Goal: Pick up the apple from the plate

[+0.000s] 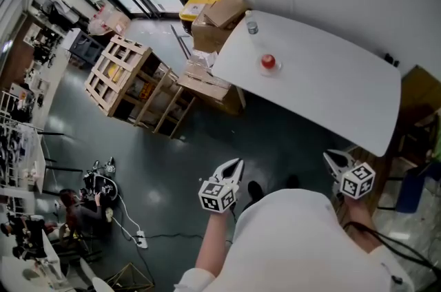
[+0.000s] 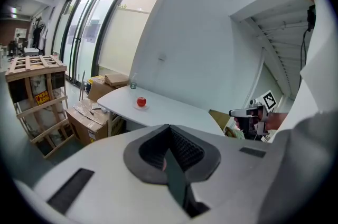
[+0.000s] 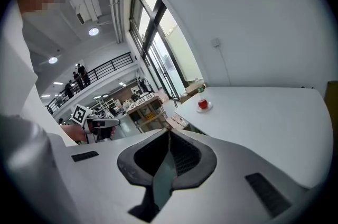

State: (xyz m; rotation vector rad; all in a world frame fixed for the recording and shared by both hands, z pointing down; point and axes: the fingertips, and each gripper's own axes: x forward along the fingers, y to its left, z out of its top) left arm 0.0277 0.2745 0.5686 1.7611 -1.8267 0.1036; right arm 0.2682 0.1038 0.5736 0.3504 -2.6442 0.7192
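Observation:
A red apple (image 1: pixel 268 62) sits on a small white plate (image 1: pixel 268 71) near the far left end of a white table (image 1: pixel 331 91). Both grippers hang well short of the table, over the dark floor in front of the person. My left gripper (image 1: pixel 236 164) is shut with nothing in it, and so is my right gripper (image 1: pixel 331 158). In the left gripper view the apple (image 2: pixel 141 102) is small and far beyond the closed jaws. The right gripper view shows the apple (image 3: pixel 203 104) on its plate (image 3: pixel 204 109), also distant.
A small clear bottle (image 1: pixel 252 27) stands at the table's far corner. Cardboard boxes (image 1: pixel 220 15) are stacked beside and under that end. A wooden crate frame (image 1: pixel 124 74) stands on the floor to the left. A blue chair (image 1: pixel 417 191) is at the right.

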